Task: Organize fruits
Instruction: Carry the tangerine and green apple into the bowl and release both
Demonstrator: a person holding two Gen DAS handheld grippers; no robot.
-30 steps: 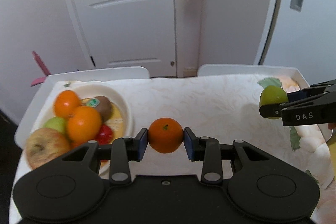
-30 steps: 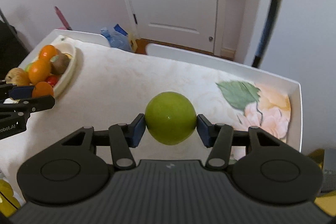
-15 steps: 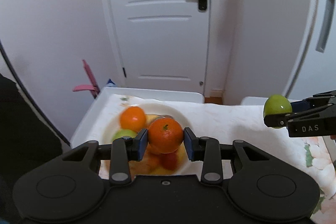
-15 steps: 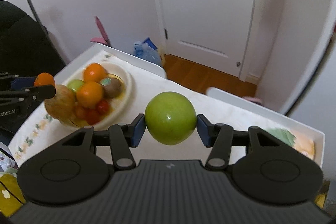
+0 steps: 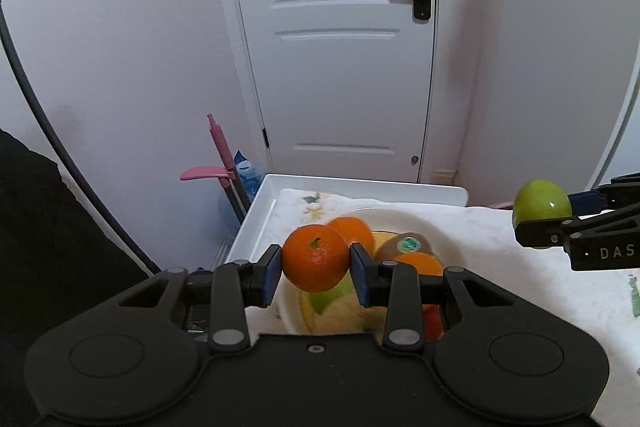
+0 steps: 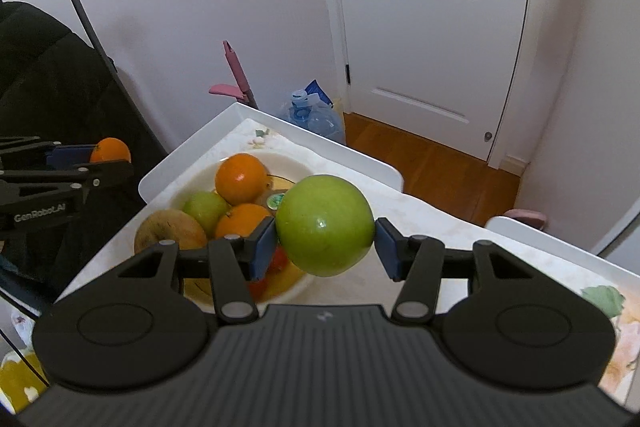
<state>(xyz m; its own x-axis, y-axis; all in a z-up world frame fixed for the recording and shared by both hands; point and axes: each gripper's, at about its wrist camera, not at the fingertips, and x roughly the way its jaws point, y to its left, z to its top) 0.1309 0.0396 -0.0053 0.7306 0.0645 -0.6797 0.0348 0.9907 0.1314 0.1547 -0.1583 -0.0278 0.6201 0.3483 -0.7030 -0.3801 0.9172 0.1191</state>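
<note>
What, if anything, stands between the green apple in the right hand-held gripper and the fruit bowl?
Nothing visible. The green apple hangs just beside the bowl, which is already piled with fruit.

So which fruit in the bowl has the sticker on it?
Find the white bowl on the table's left end. The kiwi sits among the oranges. It is the only brown fruit with a green sticker.

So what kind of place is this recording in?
Likely a room in a home: a white panelled door, wooden floor, and a clothed table bearing a fruit bowl.
</note>
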